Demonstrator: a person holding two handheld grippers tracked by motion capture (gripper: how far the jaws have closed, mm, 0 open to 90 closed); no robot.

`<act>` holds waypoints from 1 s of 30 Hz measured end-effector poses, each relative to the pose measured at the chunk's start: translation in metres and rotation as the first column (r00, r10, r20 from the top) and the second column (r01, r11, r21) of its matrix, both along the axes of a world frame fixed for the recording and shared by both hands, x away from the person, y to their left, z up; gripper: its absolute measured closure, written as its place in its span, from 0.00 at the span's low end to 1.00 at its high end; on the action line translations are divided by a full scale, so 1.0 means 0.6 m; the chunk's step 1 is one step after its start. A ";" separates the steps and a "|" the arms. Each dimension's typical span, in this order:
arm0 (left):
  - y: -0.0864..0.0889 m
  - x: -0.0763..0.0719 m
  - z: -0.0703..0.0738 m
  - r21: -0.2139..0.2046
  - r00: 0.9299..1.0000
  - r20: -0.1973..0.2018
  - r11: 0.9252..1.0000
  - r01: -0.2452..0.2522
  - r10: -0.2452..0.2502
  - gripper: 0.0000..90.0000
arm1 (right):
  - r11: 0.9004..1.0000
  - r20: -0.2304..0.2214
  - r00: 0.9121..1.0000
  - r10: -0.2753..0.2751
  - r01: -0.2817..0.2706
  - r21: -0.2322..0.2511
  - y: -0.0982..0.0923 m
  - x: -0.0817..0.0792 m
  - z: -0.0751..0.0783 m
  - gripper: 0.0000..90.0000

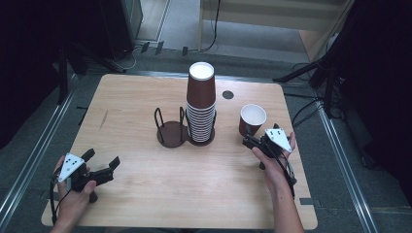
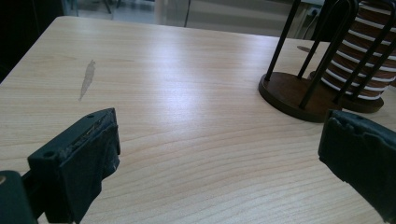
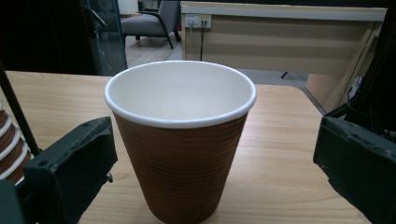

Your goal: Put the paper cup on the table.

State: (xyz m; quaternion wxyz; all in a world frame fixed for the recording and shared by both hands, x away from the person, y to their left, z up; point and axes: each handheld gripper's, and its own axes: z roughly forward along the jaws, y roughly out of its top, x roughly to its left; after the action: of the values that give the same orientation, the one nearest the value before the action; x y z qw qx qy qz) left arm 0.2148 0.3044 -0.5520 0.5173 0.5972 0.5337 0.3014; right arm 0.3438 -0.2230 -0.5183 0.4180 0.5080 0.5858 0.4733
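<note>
High view: my right gripper (image 1: pixel 256 141) sits at right-centre of frame, jaws spread, just beside the single paper cup (image 1: pixel 252 119), which stands upright on the table (image 1: pixel 145 184), rim up, w/ nothing pressing on it; cup stack (image 1: pixel 200 104) upside down in the wire holder (image 1: pixel 171 130) at mid-frame; my left gripper (image 1: pixel 103 163) at lower left, jaws apart, nothing in them.

Left gripper view: both pads wide, bare wood betw. them; holder base and stack at upper right of frame.

Right gripper view: cup dead centre, betw. my jaws but clear gaps both sides, so released, not grasping; ribbed brown wall, white rolled rim.

Judgement: light, thin-walled, crushes easily, tips w/ a nudge; ribs give some friction; I'd pinch mid-wall to upper wall, below the rim where it's stiffest, gently.
</note>
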 end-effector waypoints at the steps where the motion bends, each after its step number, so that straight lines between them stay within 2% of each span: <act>1: 0.000 0.000 0.000 0.000 1.000 -0.001 1.000 -0.001 0.001 0.00 | 1.000 0.003 1.000 0.005 -0.005 0.001 -0.004 -0.008 0.001 0.00; 8: 0.000 0.000 0.000 0.000 1.000 0.000 1.000 -0.001 0.001 0.00 | 1.000 0.008 1.000 0.015 -0.015 0.000 -0.017 -0.030 0.004 0.00; 12: 0.000 0.000 0.000 0.000 1.000 -0.001 1.000 -0.001 0.001 0.00 | 1.000 0.003 1.000 0.016 -0.017 0.022 -0.029 -0.045 0.004 0.00; 21: -0.001 0.000 0.000 0.003 1.000 -0.003 1.000 -0.002 0.002 0.00 | 1.000 -0.003 1.000 0.007 -0.007 0.031 -0.052 -0.071 0.000 0.00; 25: 0.000 0.001 0.000 0.003 1.000 -0.003 1.000 0.001 -0.001 0.00 | 0.998 -0.008 1.000 0.020 -0.019 0.052 -0.057 -0.081 -0.001 0.00; 30: -0.001 0.000 0.000 0.007 1.000 -0.003 1.000 0.001 -0.001 0.00 | 0.998 -0.008 1.000 0.025 -0.024 0.053 -0.059 -0.098 -0.001 0.00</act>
State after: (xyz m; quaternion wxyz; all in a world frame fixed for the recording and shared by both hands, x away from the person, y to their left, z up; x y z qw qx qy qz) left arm 0.2150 0.3040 -0.5519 0.5144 0.5998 0.5333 0.3021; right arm 0.2850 -0.2586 -0.5190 0.3961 0.5137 0.5811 0.4914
